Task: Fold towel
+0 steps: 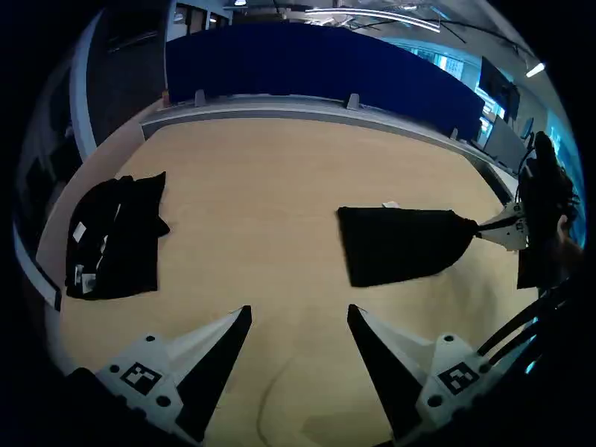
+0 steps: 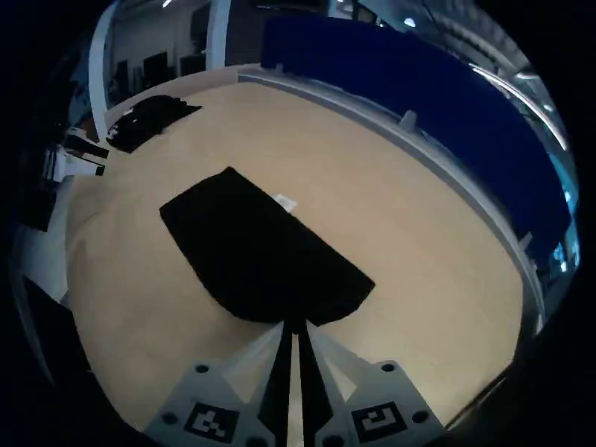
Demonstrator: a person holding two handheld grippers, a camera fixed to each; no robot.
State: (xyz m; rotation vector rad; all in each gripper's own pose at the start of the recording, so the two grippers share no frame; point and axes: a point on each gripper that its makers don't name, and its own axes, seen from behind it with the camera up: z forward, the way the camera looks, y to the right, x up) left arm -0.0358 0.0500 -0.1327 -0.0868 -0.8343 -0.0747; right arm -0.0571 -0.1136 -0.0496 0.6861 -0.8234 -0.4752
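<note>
Mid-fold: black cloth towel (image 2: pixel 261 253) flat on pale wooden table (image 2: pixel 417 223), seemingly folded once, near corner pinched between right gripper (image 2: pixel 293 328) jaws. Left gripper (image 1: pixel 298 309) jaws spread, empty, towel ahead-right. Probably more folding to go.

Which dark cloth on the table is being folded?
Find the blue partition behind the pale wooden table. In front lies a flat black towel, one corner pinched by the right claw. The other dark heap, off by the table's edge, is rumpled with white tags.
</note>
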